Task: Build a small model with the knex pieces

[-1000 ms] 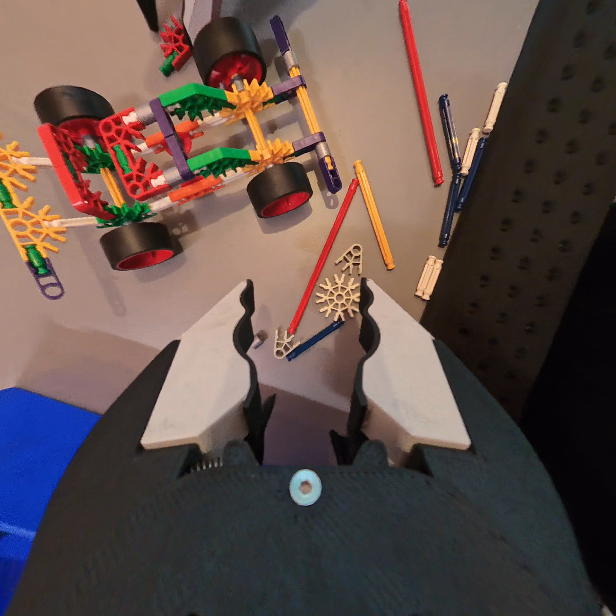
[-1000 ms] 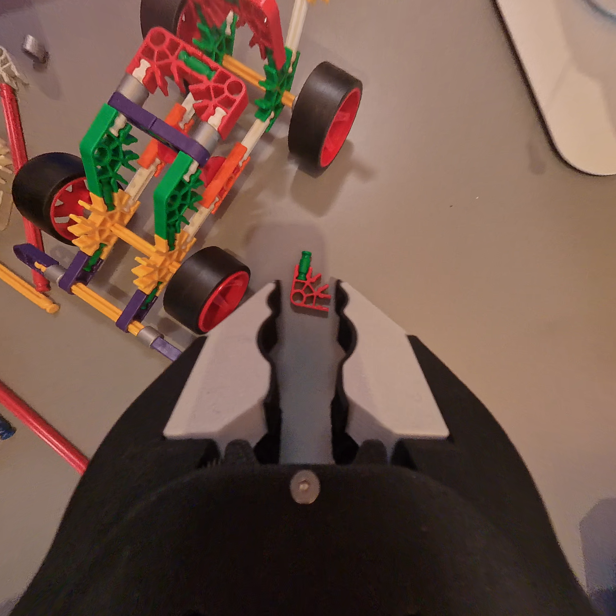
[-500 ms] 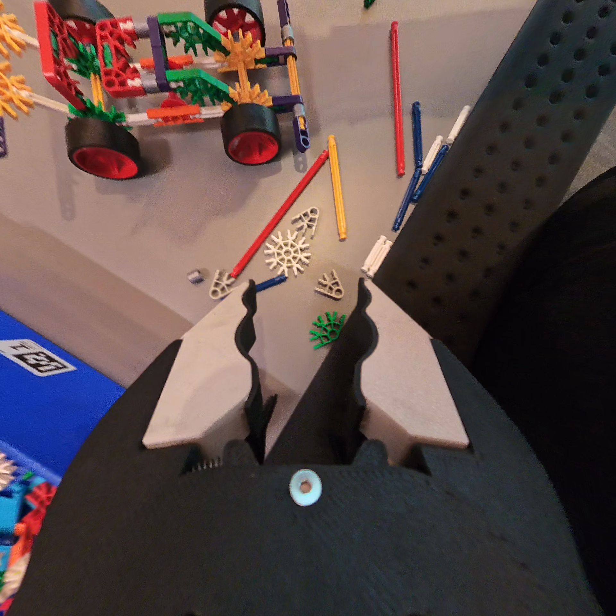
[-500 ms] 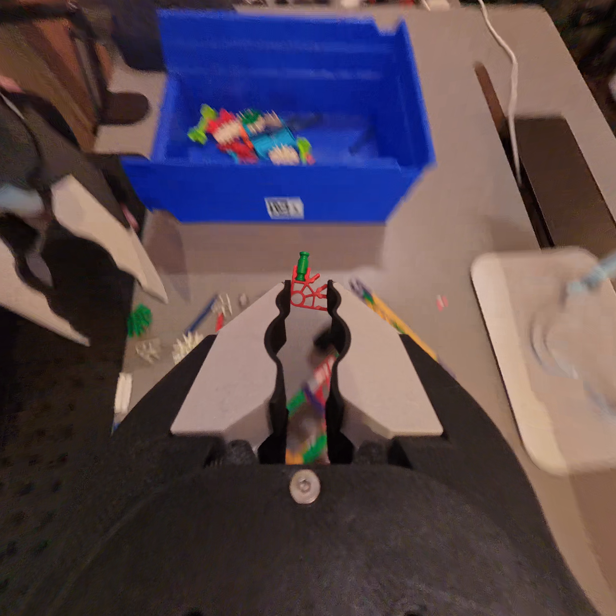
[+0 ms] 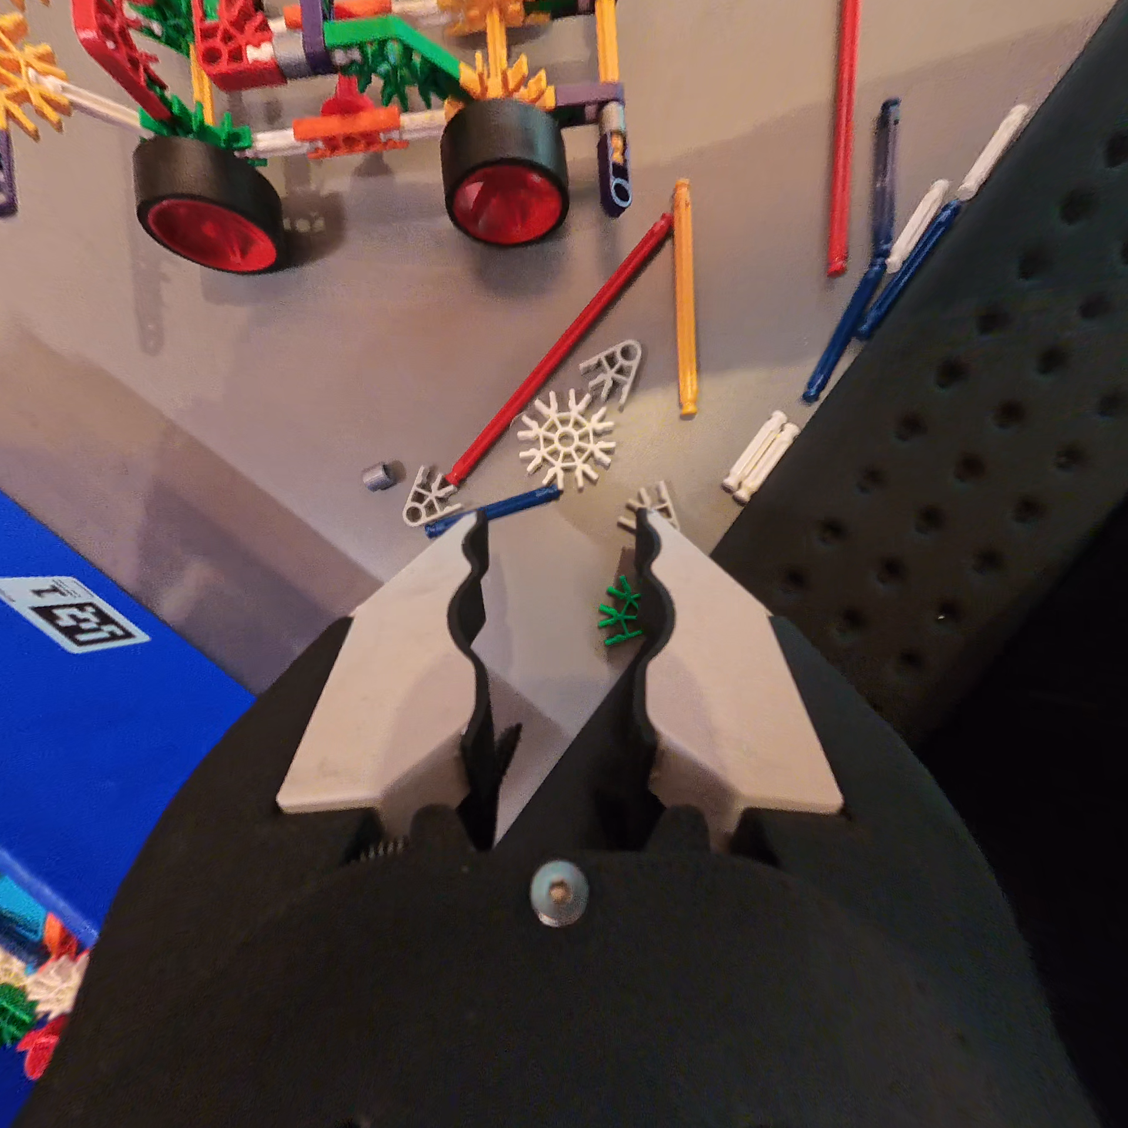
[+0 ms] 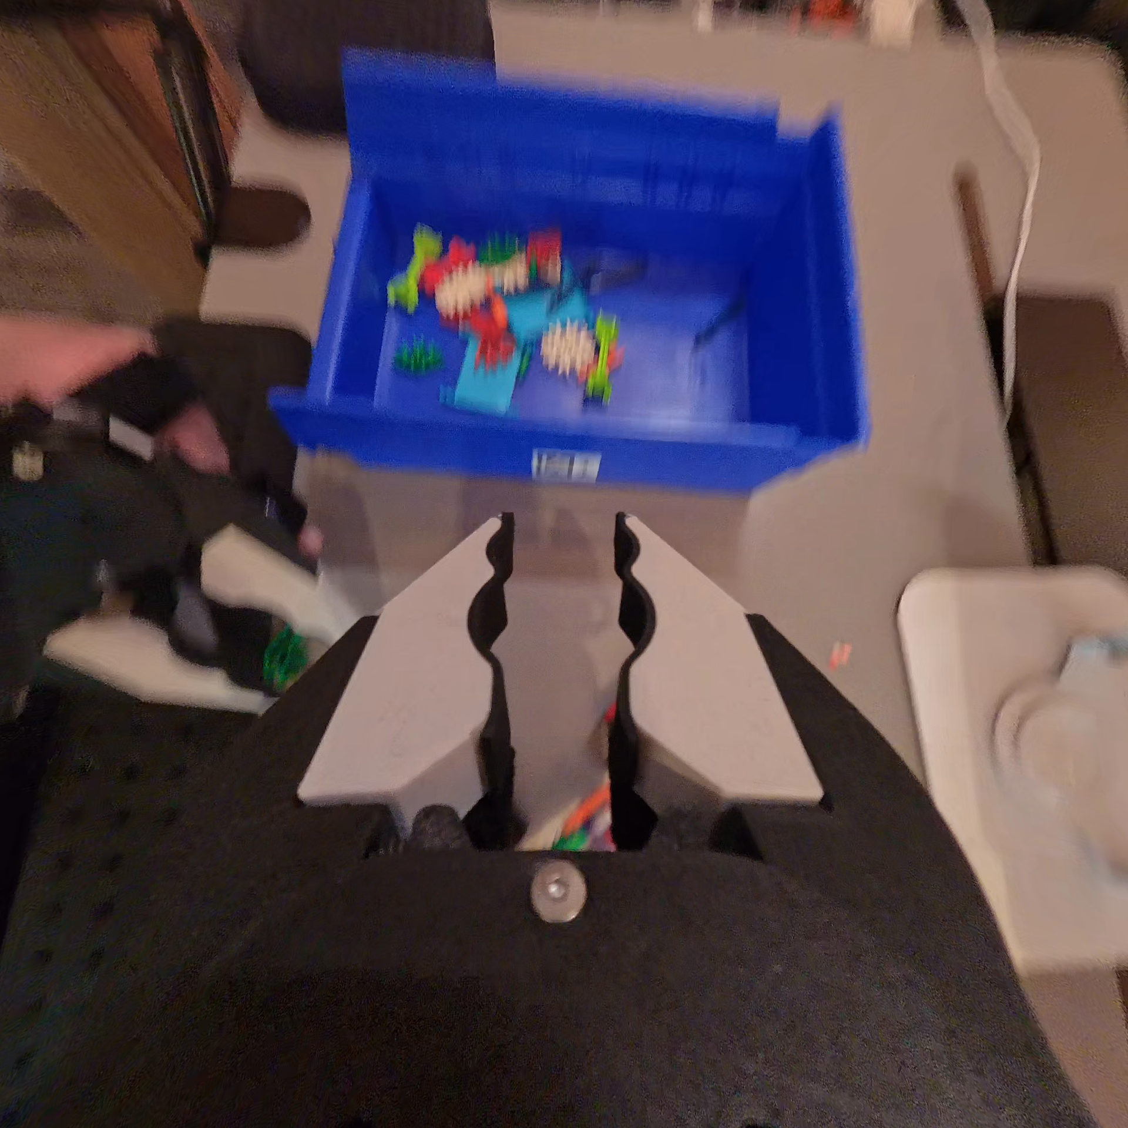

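Observation:
My left gripper (image 5: pixel 561 522) is open and low over the grey table. A small green connector (image 5: pixel 621 610) lies between its fingers, close against the inner side of the right finger. A white snowflake connector (image 5: pixel 566 439), a short blue rod (image 5: pixel 494 509) and a long red rod (image 5: pixel 558 351) lie just past the fingertips. My right gripper (image 6: pixel 561 519) is open and empty, in front of a blue bin (image 6: pixel 567 439) that holds several coloured pieces. The right wrist view is blurred and shows the left gripper (image 6: pixel 244 610), held by a hand, beside the green connector (image 6: pixel 284 659).
A wheeled toy car (image 5: pixel 366 91) of rods and connectors stands at the far side. A yellow rod (image 5: pixel 685 299), blue and white rods and grey connectors lie around. A black perforated mat (image 5: pixel 976 397) borders the right, the blue bin (image 5: pixel 91 702) the left. A white tray (image 6: pixel 1007 732) sits right. The right gripper is farther from the yellow rod (image 5: pixel 685 299), some 25 cm, than the left, some 9 cm.
My right gripper has opened, and the red connector with its green rod is no longer between its fingers. My left gripper has moved in around the green connector, with its jaws a little narrower.

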A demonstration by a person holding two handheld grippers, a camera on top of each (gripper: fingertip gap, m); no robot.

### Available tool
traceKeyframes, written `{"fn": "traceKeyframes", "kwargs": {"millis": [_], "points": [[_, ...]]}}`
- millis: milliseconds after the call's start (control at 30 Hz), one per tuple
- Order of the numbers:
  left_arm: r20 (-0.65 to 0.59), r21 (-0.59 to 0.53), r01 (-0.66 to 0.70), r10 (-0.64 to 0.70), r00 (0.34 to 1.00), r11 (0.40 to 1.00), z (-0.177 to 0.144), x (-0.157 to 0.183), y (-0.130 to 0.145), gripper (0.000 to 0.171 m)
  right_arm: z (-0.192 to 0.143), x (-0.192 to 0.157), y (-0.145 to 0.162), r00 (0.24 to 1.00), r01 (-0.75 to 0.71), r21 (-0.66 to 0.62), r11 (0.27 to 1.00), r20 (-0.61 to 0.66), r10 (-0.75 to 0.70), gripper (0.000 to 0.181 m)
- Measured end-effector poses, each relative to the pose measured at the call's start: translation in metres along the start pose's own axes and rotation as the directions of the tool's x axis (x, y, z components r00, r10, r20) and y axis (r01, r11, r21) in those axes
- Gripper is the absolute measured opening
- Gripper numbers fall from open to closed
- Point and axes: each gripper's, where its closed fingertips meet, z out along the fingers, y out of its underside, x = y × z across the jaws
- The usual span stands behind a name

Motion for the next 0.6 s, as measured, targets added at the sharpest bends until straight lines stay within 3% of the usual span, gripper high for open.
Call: {"fn": "traceKeyframes", "kwargs": {"millis": [133,233,400,600], "points": [[0.032,0.001,-0.005,0.005,0.999,1.0,0.008,-0.003,0.005,0.035,-0.021,-0.041,0.087,0.994,-0.104,-0.15,0.983,-0.028,0.101,0.021],[0.128,0.021,-0.036,0.033,0.991,0.999,0.016,-0.013,0.0,0.035,-0.011,-0.073,0.127,0.984,-0.175,-0.176,0.969,-0.06,0.167,0.02],[0.137,0.016,-0.035,0.032,0.99,0.999,0.024,-0.011,0.009,0.035,0.018,-0.088,0.158,0.98,-0.182,-0.253,0.95,-0.121,0.156,0.018],[0.134,0.024,-0.054,0.05,0.99,0.998,0.025,-0.014,0.008,0.03,0.039,-0.086,0.167,0.975,-0.214,-0.293,0.932,-0.115,0.188,0.005]]}}
